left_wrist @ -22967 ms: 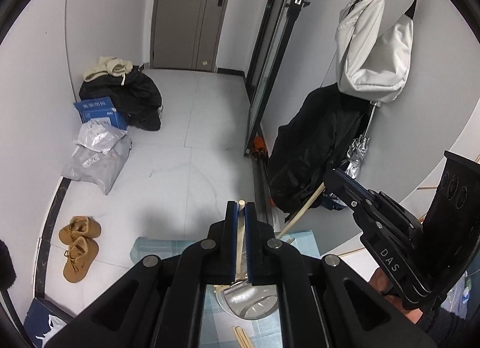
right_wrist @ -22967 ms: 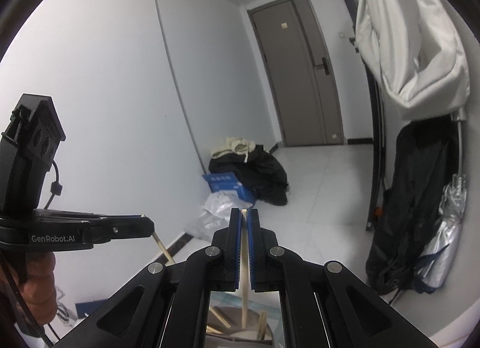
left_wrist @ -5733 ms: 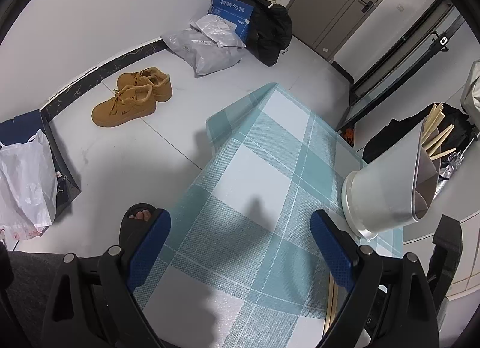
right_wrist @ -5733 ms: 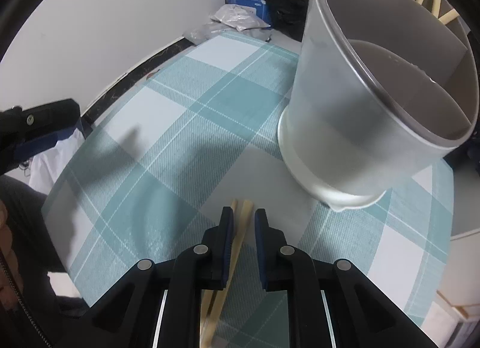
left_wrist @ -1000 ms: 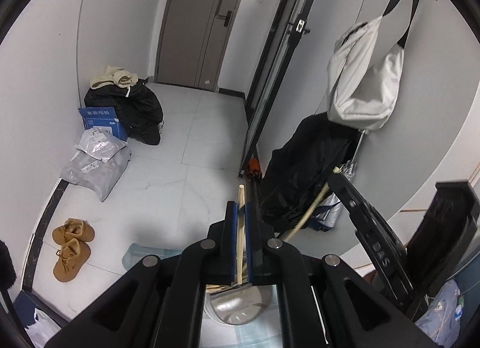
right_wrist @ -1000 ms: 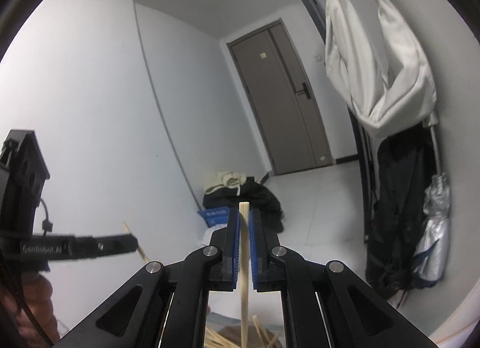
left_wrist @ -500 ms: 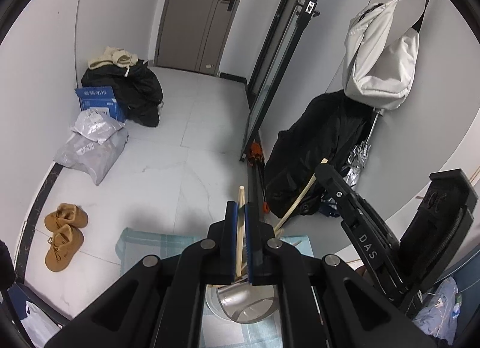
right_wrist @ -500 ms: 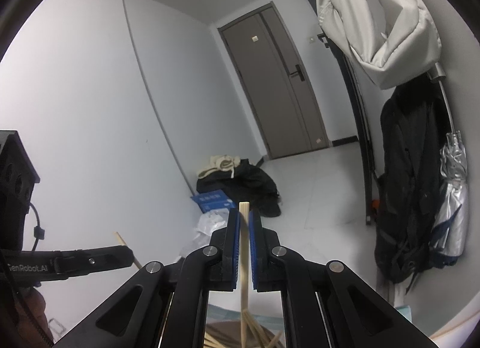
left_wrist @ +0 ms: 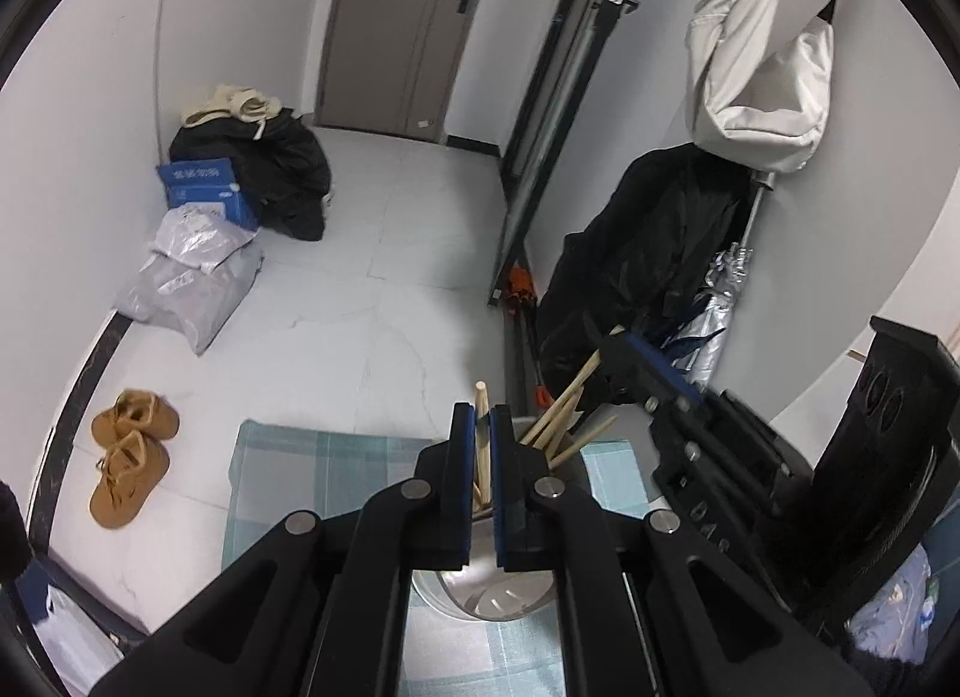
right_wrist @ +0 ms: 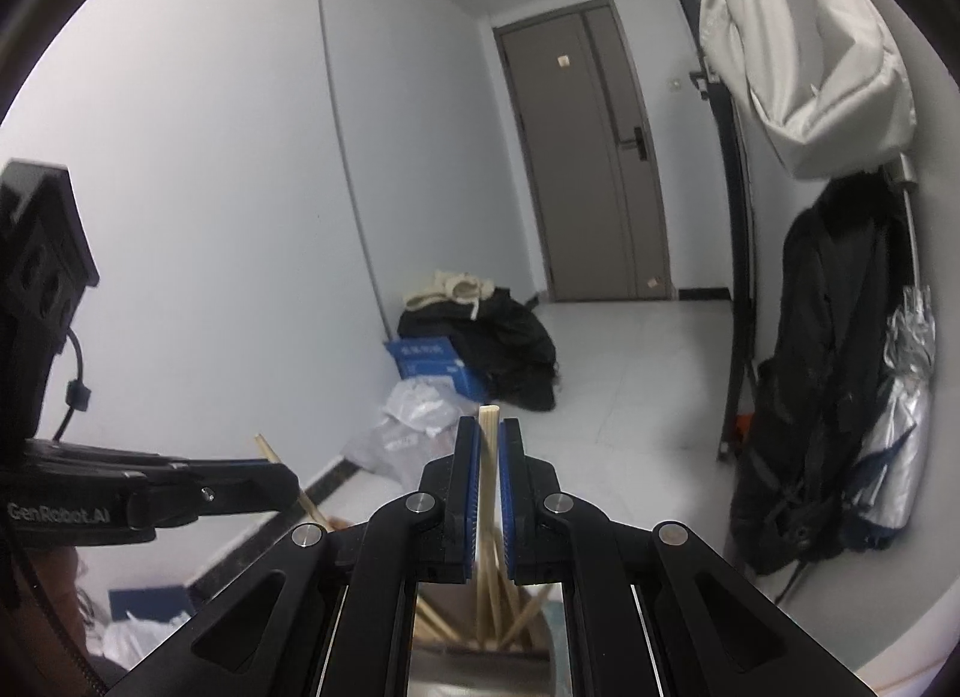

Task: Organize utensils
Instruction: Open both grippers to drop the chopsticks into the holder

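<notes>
Lowered: both tools | left tool clamps round wooden chopstick

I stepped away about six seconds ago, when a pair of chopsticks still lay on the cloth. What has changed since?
Each gripper now has a chopstick shut in its jaws: the left gripper and the right gripper have lifted theirs above the holder and are lowering them in. The holder, cloth and the chopsticks already inside stayed put.

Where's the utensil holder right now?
In the left wrist view the utensil holder sits low at centre on the checked tablecloth, directly beneath the left gripper, with chopsticks sticking out.
</notes>
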### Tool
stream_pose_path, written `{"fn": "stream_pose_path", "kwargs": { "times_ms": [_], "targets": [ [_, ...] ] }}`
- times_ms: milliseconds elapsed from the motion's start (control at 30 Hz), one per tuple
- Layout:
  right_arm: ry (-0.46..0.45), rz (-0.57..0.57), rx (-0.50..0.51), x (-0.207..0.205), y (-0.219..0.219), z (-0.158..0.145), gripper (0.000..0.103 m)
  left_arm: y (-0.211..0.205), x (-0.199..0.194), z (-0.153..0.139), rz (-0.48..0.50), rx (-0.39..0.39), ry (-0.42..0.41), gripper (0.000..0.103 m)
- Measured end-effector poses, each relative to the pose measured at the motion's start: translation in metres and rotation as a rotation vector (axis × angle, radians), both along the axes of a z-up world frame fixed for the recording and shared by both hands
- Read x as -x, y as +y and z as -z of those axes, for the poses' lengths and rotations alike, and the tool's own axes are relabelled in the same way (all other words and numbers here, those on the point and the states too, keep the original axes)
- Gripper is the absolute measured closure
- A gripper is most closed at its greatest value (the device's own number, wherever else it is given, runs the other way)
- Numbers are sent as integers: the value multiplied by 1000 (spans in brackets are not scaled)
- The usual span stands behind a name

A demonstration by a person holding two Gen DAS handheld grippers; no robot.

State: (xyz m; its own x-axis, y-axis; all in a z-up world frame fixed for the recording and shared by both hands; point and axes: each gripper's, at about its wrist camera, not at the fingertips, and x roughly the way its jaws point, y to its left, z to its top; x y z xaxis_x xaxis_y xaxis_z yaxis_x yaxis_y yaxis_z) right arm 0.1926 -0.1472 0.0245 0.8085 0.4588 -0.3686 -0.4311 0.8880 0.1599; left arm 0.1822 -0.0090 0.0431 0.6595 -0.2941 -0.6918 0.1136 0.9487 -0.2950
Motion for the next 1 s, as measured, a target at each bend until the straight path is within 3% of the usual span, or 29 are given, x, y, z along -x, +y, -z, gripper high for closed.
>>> {"fn": "stream_pose_path", "kwargs": {
  "times_ms": [333,433,533,600,667,800,867,1000],
  "targets": [
    [161,-99,37,-2,2,29,95,-4,2,22,25,3,51,102],
    [180,-95,36,7,-4,31,94,-3,11,16,21,13,50,101],
    [194,-74,6,17,-15,30,87,-6,25,6,12,-2,4,83],
    [201,-61,-11,24,-22,28,82,-7,33,-1,-6,-16,-23,66],
    [196,-49,-22,34,-29,24,79,-6,41,-7,-32,-23,-40,58],
    [164,-16,-25,56,-41,12,66,-1,52,-13,-70,-18,-48,50],
    [139,4,-17,67,-45,5,53,0,60,-17,-82,-21,-64,45],
    [118,25,-26,88,-52,-6,47,-1,77,-23,-103,-42,-105,35]
  ]
}}
